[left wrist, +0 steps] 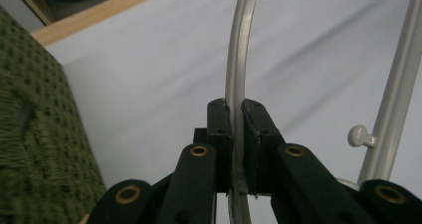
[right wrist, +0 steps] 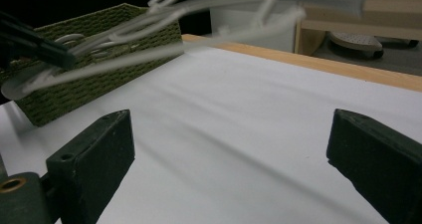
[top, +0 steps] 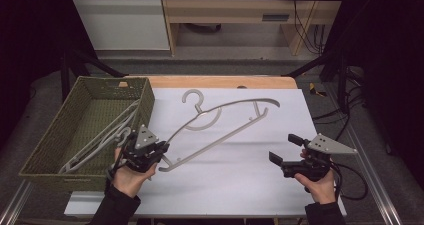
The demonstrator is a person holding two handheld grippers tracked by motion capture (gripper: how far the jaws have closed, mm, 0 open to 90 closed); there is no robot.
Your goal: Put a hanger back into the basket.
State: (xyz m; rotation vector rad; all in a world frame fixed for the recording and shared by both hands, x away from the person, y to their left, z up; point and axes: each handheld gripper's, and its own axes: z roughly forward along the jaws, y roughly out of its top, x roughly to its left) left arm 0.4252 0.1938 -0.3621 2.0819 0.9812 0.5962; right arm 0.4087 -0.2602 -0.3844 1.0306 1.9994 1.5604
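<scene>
A grey hanger (top: 220, 127) is clamped at its near-left end by the left gripper (top: 159, 152), beside the basket (top: 50, 135). The right gripper (top: 283, 149) is held apart, empty.

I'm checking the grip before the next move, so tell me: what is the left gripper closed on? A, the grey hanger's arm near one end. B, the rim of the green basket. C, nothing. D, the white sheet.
A: the left gripper has its jaws shut on the thin rod of the grey hanger near one end, apart from the green basket.
</scene>
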